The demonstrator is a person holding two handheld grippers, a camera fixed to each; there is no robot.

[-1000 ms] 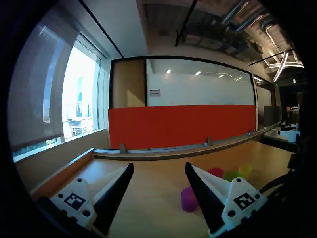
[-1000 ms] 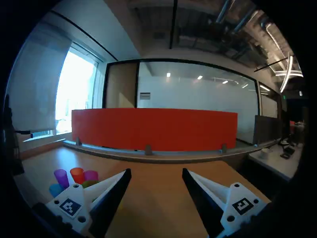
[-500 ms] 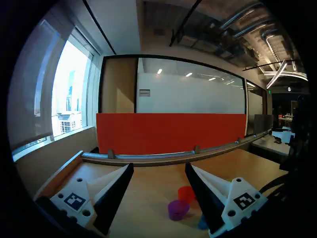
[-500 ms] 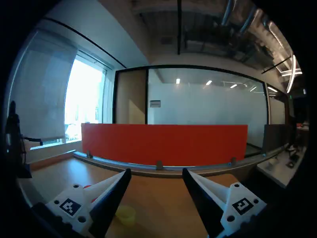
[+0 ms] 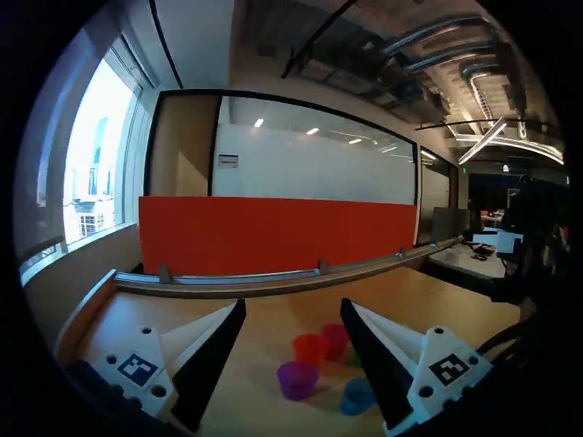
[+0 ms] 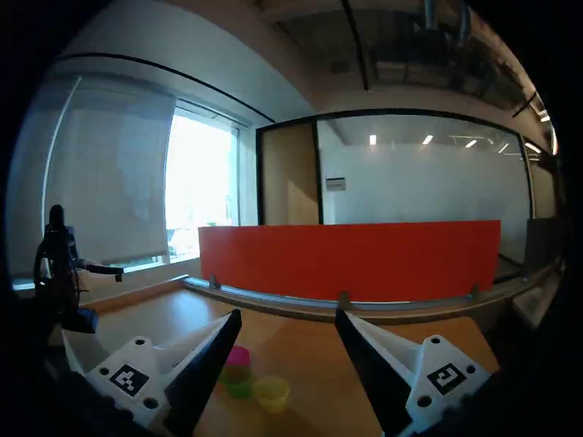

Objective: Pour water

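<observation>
Left gripper [image 5: 291, 301] wide, empty; five cups on the desk [image 5: 277, 320] ahead: purple cup [image 5: 297, 379], orange cup [image 5: 310, 348], pink cup [image 5: 335, 339], green cup [image 5: 353, 358], blue cup [image 5: 357, 394]; right gripper [image 6: 287, 312] wide, one yellow cup [image 6: 271, 392] nearest.

Wooden desk [image 5: 423, 295], purple cup [image 5: 297, 379], orange cup [image 5: 310, 348], pink cup [image 5: 335, 339], blue cup [image 5: 358, 393], clustered upright

A group of cups [image 5: 310, 351] is set on the desk [image 5: 430, 291], before the partition [image 5: 277, 234], which is fixed along the desk's far edge. A window [image 5: 87, 182] is seen left of the partition, a glass wall [image 5: 313, 160] behind it.
</observation>
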